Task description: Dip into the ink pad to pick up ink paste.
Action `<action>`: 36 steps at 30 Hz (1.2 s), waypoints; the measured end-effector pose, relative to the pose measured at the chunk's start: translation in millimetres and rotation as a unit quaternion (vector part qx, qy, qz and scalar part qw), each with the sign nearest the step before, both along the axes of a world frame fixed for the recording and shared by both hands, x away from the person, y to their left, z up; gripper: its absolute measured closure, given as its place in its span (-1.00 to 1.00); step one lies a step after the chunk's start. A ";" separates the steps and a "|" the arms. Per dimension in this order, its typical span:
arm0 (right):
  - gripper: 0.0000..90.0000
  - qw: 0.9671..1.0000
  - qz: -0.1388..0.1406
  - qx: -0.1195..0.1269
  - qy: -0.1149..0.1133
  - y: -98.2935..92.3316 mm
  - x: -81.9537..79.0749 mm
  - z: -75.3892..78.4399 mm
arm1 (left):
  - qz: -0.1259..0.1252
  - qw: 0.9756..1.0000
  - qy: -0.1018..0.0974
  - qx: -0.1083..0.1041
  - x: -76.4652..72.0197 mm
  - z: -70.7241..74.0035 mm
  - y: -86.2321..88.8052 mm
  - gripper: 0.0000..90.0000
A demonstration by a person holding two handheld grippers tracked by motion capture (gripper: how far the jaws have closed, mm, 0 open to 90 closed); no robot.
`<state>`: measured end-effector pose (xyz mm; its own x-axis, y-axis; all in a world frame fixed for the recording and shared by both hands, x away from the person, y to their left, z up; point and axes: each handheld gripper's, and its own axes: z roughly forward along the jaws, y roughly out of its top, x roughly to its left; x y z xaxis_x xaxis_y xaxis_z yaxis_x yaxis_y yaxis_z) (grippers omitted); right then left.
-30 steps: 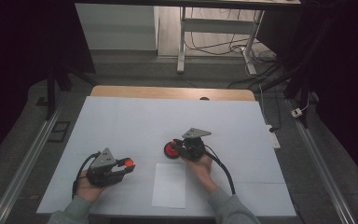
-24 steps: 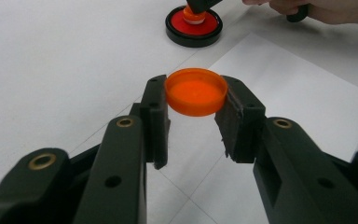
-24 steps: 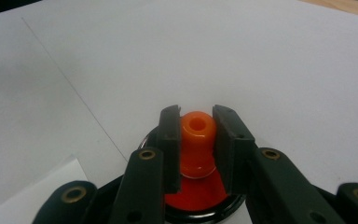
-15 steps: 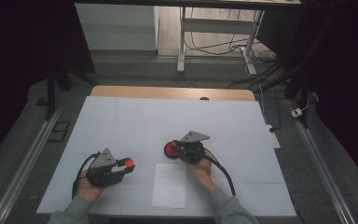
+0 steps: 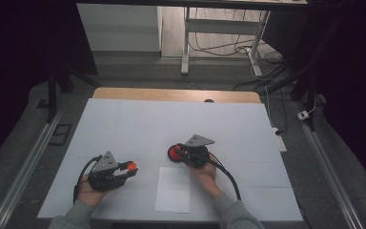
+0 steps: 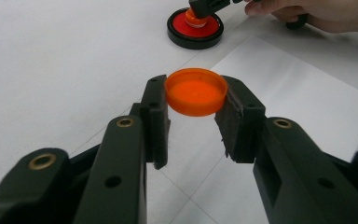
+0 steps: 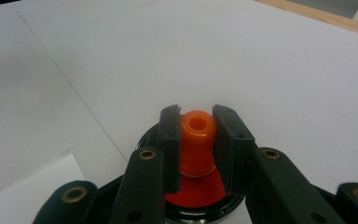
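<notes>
While both hands rest near the front edge, the white table [image 5: 138, 119] takes up most of the high view, with a wooden strip along its far edge. Landmark: the sheet of paper [image 5: 173, 189] lying flat on the table between the two forearms.

Right gripper [image 5: 183, 151]: just beyond the paper's far right corner, held in the person's right hand [image 5: 206, 172], cable trailing back toward the sleeve. Jaws closed on the orange knob [image 7: 197, 135], one pad pressing each side. The knob stands upright, a hole in its top, over a round red disc with a black rim [image 6: 195, 29]. Disc rests on the table just past the paper's far edge.

Left gripper [image 5: 129, 168]: left of the paper, near its far left corner, held in the left hand [image 5: 86, 192]. Jaws clamped on the orange cap [image 6: 196, 91], gripped at opposite sides of its rim, hollow side up, clear of the table surface.
</notes>
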<state>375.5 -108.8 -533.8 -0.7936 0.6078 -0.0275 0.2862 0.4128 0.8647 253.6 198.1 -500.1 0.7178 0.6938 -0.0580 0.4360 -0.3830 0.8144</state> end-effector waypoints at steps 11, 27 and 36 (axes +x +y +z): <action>0.63 1.000 0.001 -0.001 -0.004 0.4 -1.1 -0.3 | 0.002 1.000 -0.003 0.000 -0.3 0.8 1.0 0.44; 0.63 0.999 0.005 0.049 -0.012 -9.8 -1.1 23.6 | 0.013 1.000 -0.013 -0.006 -1.2 3.9 3.6 0.44; 0.63 1.000 0.006 0.030 -0.002 -9.5 1.8 17.4 | 0.011 1.000 -0.013 -0.004 -1.3 3.8 2.6 0.44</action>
